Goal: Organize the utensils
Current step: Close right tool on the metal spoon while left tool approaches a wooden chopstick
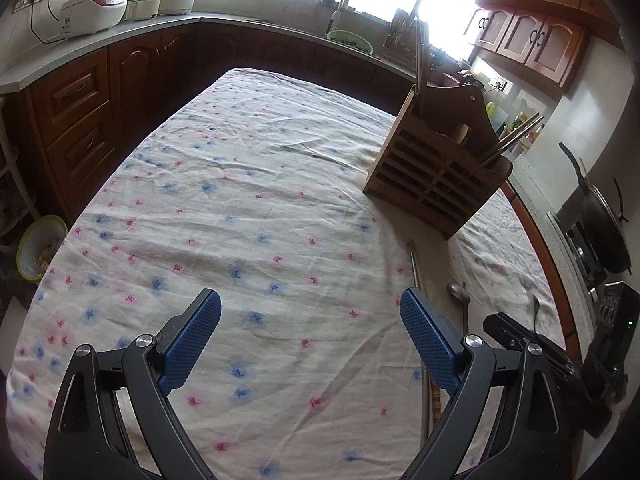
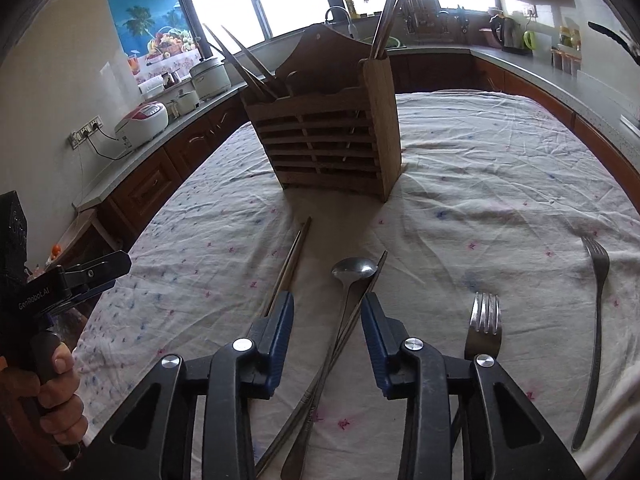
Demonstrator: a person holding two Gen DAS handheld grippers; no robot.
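A wooden utensil holder [image 2: 332,140] stands upright on the flowered tablecloth [image 2: 480,168], with chopsticks sticking out of its slots. In front of it lie a metal spoon [image 2: 354,268], a pair of chopsticks [image 2: 294,256] to its left and two forks [image 2: 485,320] [image 2: 598,300] to its right. My right gripper [image 2: 327,312] is low over the cloth. The spoon's handle and a thin chopstick run between its blue pads, which stand apart and touch neither. My left gripper [image 1: 310,308] hangs wide open over bare cloth, the holder [image 1: 432,168] far to its right.
A hand [image 2: 60,392] holds the left gripper's handle at the left edge. Dark wood cabinets and a grey counter [image 1: 120,36] ring the table, with a rice cooker [image 1: 94,8], a sink and a wok [image 1: 604,224]. A green bowl [image 1: 38,248] sits on the floor.
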